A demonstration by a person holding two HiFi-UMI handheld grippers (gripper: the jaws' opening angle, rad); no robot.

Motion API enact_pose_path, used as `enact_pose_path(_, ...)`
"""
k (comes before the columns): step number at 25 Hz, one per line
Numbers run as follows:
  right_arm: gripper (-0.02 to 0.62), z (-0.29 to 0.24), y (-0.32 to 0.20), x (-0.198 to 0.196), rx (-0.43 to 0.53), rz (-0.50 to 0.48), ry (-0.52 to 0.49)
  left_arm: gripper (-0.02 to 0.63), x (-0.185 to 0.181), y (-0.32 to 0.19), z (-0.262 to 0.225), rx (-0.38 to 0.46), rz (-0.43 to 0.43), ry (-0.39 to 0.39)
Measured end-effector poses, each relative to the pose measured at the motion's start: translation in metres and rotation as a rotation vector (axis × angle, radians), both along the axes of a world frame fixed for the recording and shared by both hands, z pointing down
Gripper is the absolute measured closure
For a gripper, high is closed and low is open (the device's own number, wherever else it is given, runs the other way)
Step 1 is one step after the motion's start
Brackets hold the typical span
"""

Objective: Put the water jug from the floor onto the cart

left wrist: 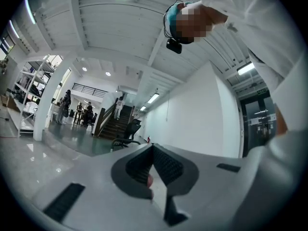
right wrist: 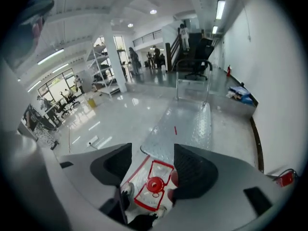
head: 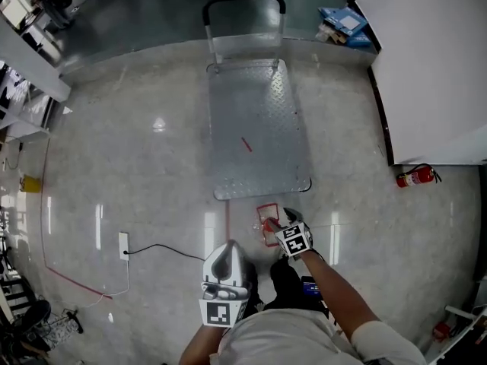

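Note:
The water jug [head: 266,223], clear with a red cap and red handle frame, stands on the floor just before the near edge of the metal platform cart [head: 259,128]. My right gripper [head: 283,220] hangs over it, tilted down. In the right gripper view its jaws stand wide open [right wrist: 153,148], with the jug's red cap [right wrist: 154,185] below and between them; the pads do not press on it. The cart deck [right wrist: 185,124] lies straight ahead there. My left gripper [head: 226,268] is held near the body, pointing level, its pads [left wrist: 163,165] together with nothing between them.
The cart's push handle [head: 243,2] is at its far end, with an office chair beyond. A white wall [head: 434,67] and a red fire extinguisher [head: 415,177] are at the right. A power strip with its cable [head: 123,245] lies on the floor at the left.

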State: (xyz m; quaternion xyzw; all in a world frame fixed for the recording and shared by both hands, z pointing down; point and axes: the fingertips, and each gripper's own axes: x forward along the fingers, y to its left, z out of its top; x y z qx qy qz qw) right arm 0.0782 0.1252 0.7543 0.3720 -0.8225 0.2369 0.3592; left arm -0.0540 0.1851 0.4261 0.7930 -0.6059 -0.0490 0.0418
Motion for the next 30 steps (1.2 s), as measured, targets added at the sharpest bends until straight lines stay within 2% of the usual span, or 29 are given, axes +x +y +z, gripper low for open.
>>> enact_pose_path(3, 0.323, 0.063, 0.025, 0.0, -0.121, -0.028, 0.088, 0.607, 0.0, 0.001, 0.025, -0.071, 0.015, 0.021)
enact_pose_path(7, 0.314, 0.134, 0.041, 0.006, -0.258, -0.052, 0.184, 0.607, -0.002, -0.005, 0.055, -0.095, 0.021, 0.014)
enact_pose_path(13, 0.313, 0.215, 0.067, 0.014, -0.381, -0.053, 0.272, 0.607, -0.001, -0.005, 0.099, -0.174, 0.024, 0.046)
enact_pose_path(21, 0.31, 0.265, 0.07, 0.011, -0.422, -0.044, 0.311, 0.607, -0.01, 0.004, 0.141, -0.236, 0.005, 0.066)
enact_pose_path(30, 0.318, 0.263, 0.072, 0.012, -0.41, -0.054, 0.361, 0.607, -0.029, -0.004, 0.134, -0.211, -0.027, 0.075)
